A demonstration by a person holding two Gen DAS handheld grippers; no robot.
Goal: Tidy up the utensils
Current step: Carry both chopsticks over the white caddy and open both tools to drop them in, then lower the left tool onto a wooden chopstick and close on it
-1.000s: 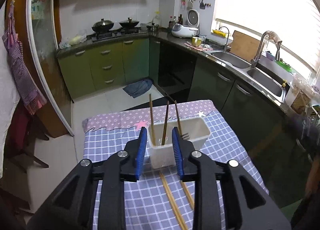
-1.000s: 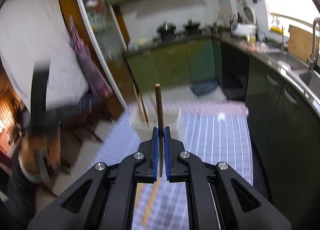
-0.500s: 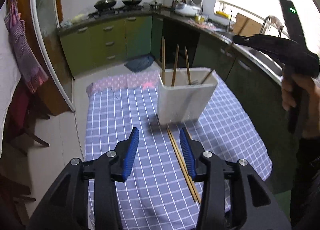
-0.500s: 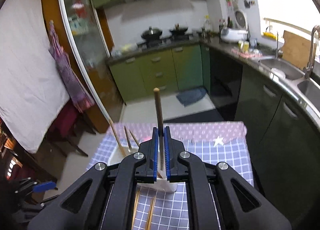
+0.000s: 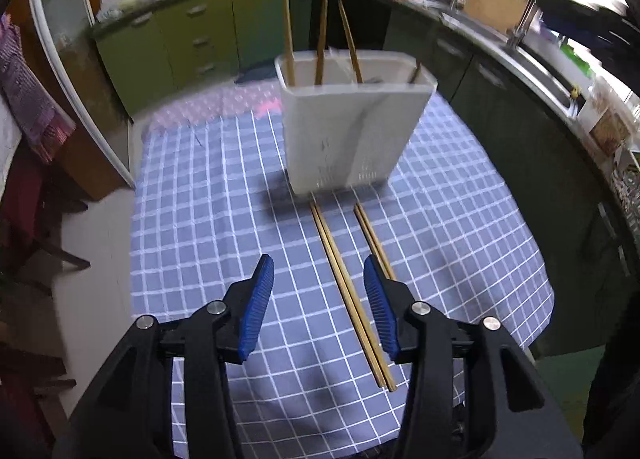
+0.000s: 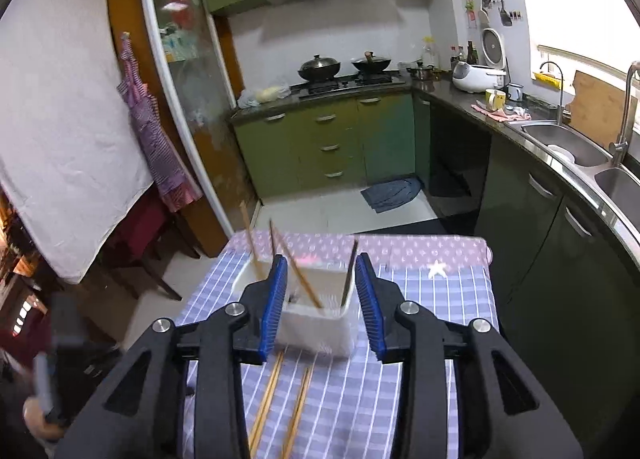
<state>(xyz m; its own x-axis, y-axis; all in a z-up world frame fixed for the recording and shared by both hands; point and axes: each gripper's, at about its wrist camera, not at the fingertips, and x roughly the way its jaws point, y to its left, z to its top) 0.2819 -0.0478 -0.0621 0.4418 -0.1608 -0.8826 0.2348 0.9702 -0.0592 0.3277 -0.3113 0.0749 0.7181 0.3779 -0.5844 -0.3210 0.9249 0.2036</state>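
A white utensil holder (image 5: 352, 139) stands on the checked tablecloth (image 5: 208, 219) with several wooden chopsticks (image 5: 320, 39) upright in it. A dark chopstick (image 6: 350, 271) leans in its right end. Two pairs of chopsticks (image 5: 348, 291) lie on the cloth in front of the holder. My left gripper (image 5: 317, 263) hangs low over them, its jaws opening, with the left pair lying below the gap and untouched. My right gripper (image 6: 321, 259) hovers above the holder (image 6: 312, 323), its jaws opening with nothing pressed between the pads.
The small table's edges drop off on all sides. A dark counter with a sink (image 6: 576, 147) runs along the right, and green cabinets (image 6: 328, 139) stand behind. A chair (image 6: 136, 243) and a hanging white cloth (image 6: 60, 139) are to the left.
My right gripper has opened and let go of the dark chopstick, which now stands in the holder. My left gripper has sunk toward the chopsticks on the cloth, tilted down and widened.
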